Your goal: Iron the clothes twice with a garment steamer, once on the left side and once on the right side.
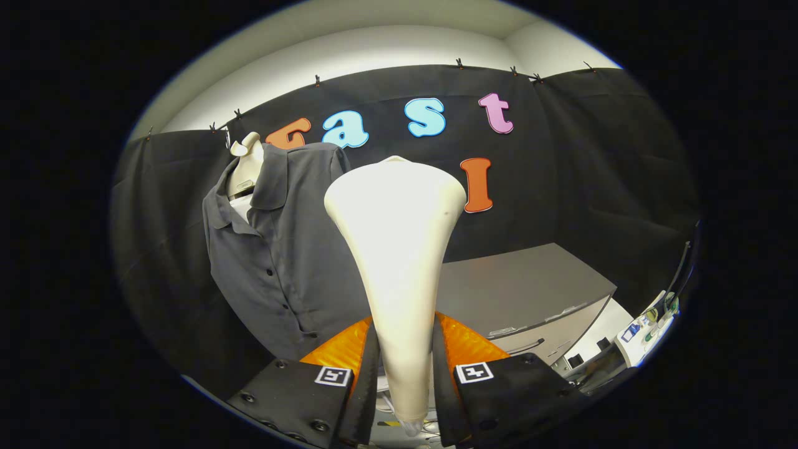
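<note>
Two fingers of the gripper are clamped on the narrow handle of a cream-white plastic garment steamer, one pressing on each side of it. The steamer stands upright between them and widens toward a broad, flat-topped head that rises well beyond the fingertips. Just to the left of that head, and behind it, a dark grey short-sleeved button-up shirt hangs on a pale mannequin bust; its collar is open and a row of small dark buttons runs down its front. The steamer head sits near the shirt's right edge, though whether they touch cannot be told. Further right, past the steamer, stands a grey cabinet with a flat top against the black cloth wall.
</note>
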